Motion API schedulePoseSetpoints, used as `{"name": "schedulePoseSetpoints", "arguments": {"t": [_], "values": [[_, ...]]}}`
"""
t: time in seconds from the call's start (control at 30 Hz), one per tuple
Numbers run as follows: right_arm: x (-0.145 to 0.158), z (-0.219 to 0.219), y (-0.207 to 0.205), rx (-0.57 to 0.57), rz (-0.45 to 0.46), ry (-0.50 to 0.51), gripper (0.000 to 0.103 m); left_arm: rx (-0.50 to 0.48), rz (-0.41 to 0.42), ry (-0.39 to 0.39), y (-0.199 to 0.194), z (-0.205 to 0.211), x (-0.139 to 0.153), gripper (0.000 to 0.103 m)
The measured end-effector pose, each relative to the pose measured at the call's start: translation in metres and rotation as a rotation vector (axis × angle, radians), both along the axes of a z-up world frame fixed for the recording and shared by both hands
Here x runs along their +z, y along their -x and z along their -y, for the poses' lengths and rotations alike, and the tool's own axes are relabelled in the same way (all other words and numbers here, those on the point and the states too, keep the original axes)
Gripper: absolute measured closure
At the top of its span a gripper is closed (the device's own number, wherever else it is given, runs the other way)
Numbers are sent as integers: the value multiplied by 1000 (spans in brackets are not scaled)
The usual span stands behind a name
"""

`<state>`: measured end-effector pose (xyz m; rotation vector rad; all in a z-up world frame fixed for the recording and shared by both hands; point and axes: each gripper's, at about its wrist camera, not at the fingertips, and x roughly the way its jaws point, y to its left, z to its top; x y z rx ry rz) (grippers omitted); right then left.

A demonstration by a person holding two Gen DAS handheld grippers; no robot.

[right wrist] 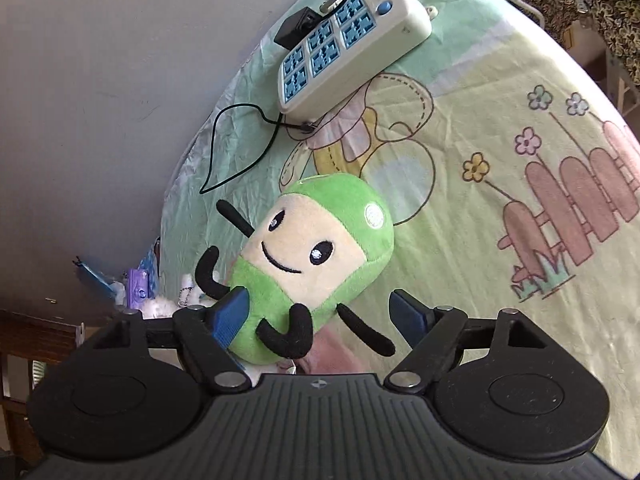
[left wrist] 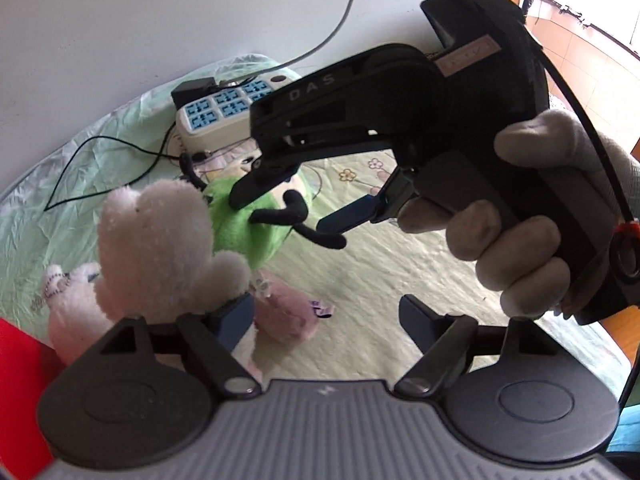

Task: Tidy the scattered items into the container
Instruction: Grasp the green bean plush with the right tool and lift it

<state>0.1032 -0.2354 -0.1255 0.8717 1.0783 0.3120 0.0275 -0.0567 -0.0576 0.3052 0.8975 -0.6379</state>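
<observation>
The pick-up step was judged to be in hand: the right gripper, its jaws spread wide and pressing on nothing, was set over the green and cream plush toy with black limbs, lying on the pale green cartoon-printed bed sheet. The toy's lower body lay between the jaws, nearer the left one. Closing was called for next. A white fluffy plush animal was seen against one jaw of the part-open left gripper; whether it was held could not be told
</observation>
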Motion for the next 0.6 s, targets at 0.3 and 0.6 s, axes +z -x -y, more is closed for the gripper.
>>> {"name": "schedulePoseSetpoints", "arguments": {"t": [0.3, 0.6], "values": [[-15, -12, -19, 24, 21, -128, 24, 82, 32, 31, -29, -20, 7, 21], [-1, 2, -11, 133, 100, -11, 30, 30, 13, 22, -34, 5, 5, 10]]}}
